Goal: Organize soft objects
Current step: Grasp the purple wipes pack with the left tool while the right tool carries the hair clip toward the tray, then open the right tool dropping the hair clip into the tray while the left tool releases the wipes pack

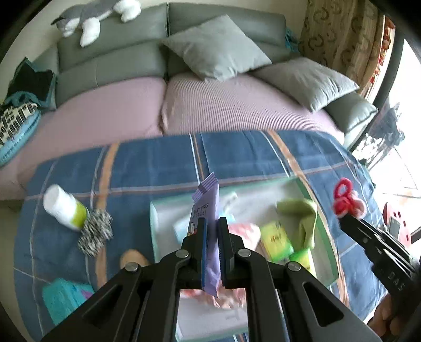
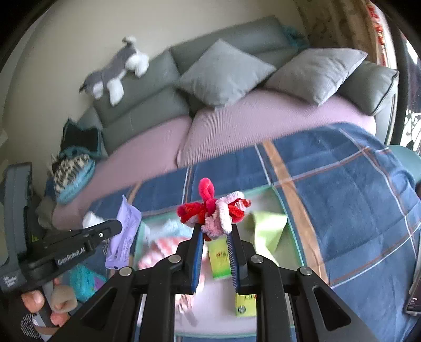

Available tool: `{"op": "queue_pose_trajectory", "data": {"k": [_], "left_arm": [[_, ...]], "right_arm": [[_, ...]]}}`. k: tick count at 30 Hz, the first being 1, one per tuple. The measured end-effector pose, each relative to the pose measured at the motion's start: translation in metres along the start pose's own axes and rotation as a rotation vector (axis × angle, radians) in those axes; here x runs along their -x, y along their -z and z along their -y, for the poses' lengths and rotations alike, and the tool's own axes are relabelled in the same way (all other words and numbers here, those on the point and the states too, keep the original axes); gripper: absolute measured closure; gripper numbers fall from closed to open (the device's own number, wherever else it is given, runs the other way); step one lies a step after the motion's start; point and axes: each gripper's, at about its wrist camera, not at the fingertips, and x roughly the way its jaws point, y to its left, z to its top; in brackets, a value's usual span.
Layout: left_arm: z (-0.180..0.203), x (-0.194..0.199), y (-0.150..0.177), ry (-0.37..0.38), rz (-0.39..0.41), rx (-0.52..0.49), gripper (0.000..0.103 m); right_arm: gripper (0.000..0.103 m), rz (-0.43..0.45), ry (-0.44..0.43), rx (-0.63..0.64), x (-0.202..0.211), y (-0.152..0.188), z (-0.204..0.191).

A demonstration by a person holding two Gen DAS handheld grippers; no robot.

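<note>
My left gripper (image 1: 211,223) is shut on a purple baby-wipes pack (image 1: 206,205), held upright above a pale green tray (image 1: 155,218). The pack also shows in the right wrist view (image 2: 125,231). My right gripper (image 2: 215,231) is shut on a red, pink and white pipe-cleaner bundle (image 2: 213,210), held above the same tray (image 2: 294,234); the bundle also shows in the left wrist view (image 1: 346,200). The tray holds a green cloth (image 1: 302,213), yellow-green packs (image 1: 277,240) and a pink striped item (image 1: 243,231).
The tray sits on a blue plaid cloth (image 1: 147,163). Left of it lie a white bottle with a green cap (image 1: 64,206), a black-and-white scrunchie (image 1: 96,231) and a teal pack (image 1: 64,297). Behind is a sofa (image 1: 223,105) with grey pillows and a plush dog (image 1: 92,18).
</note>
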Motion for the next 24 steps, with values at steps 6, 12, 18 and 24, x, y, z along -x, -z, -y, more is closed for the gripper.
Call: {"op": "queue_pose_trajectory", "data": {"k": [6, 12, 18, 24], "left_arm": [[0.003, -0.014, 0.035, 0.0, -0.06, 0.016, 0.095], [0.005, -0.021, 0.057, -0.02, -0.101, 0.004, 0.095], [0.005, -0.031, 0.071, -0.016, -0.132, -0.003, 0.094], [0.002, -0.034, 0.075, -0.002, -0.143, -0.006, 0.094]], "right_arm": [[0.084, -0.147, 0.008, 0.037, -0.026, 0.024, -0.006], [0.084, -0.242, 0.012, 0.071, -0.046, 0.045, -0.015], [0.084, -0.322, 0.061, 0.072, -0.062, 0.062, -0.015], [0.081, -0.337, 0.068, 0.085, -0.065, 0.064, -0.015]]}}
